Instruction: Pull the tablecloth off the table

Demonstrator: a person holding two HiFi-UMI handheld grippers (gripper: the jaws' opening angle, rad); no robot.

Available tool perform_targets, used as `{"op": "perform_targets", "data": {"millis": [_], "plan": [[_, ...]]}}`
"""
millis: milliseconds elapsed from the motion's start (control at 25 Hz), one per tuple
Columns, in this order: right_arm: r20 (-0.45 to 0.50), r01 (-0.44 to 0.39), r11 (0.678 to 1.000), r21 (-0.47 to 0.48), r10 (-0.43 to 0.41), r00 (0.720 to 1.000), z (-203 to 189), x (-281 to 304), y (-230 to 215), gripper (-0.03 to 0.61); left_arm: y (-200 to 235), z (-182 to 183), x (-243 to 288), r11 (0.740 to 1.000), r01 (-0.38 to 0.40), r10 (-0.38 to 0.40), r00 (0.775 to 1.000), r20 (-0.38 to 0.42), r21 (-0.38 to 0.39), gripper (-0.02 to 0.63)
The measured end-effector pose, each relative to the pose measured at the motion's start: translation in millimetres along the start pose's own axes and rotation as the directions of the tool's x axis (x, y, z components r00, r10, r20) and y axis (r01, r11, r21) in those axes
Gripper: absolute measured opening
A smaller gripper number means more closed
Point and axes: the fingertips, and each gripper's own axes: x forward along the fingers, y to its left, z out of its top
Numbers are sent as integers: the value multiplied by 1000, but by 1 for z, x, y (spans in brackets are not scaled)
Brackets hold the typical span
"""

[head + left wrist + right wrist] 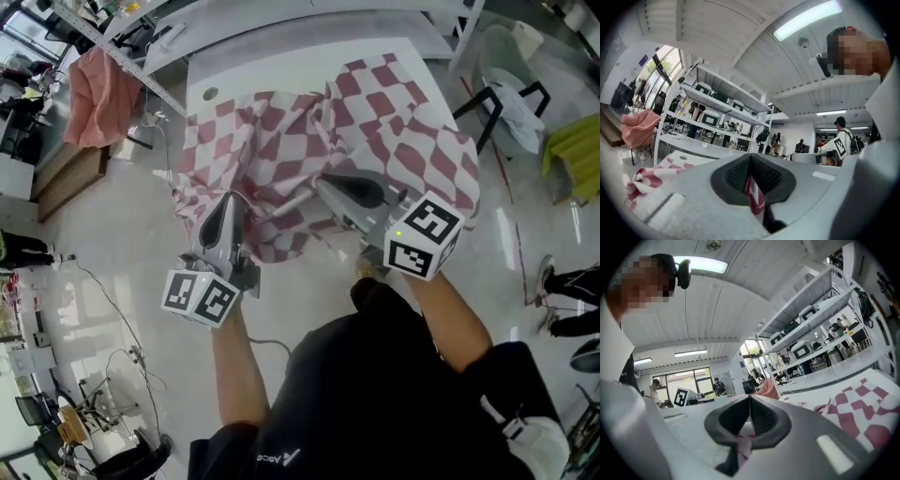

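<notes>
Lab: metal shelving (723, 90) w/ equipment (711, 117), workbenches (696, 143).

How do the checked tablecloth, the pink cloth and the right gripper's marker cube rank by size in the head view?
1. checked tablecloth, by far the largest.
2-3. pink cloth and marker cube look about alike; the cube is nearer the camera, so I won't rank them.

Three cameras, one tablecloth (375, 122) — one above, two low.
The head view looks steeply down from close above the left gripper (228, 199) and right gripper (325, 181), with the table (272, 70) ahead of their tips. Each gripper view sits right behind its own jaws, tilted up past them toward the ceiling (717, 33) and shelves (719, 96) — the checked cloth beside and between the jaws is what all three share.
</notes>
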Motion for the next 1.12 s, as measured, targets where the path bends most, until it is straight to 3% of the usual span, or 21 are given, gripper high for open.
{"op": "perform_targets", "data": {"millis": [200,520,720,1120], "plan": [[91,47,999,-21,-45,995,4,-10,90,3,-13,41,-89,996,85,-87,989,120,22,9],[211,106,993,-51,-93,973,18,-76,207,3,-75,72,-196,974,227,-223,940,259,15,9],[248,83,995,-47,-69,966,53,-101,238,3,-103,106,-212,974,227,-223,935,276,19,9],[351,-47,998,-49,61,934,64,-243,314,3,-236,107,-288,982,187,-187,923,335,34,9]]}}
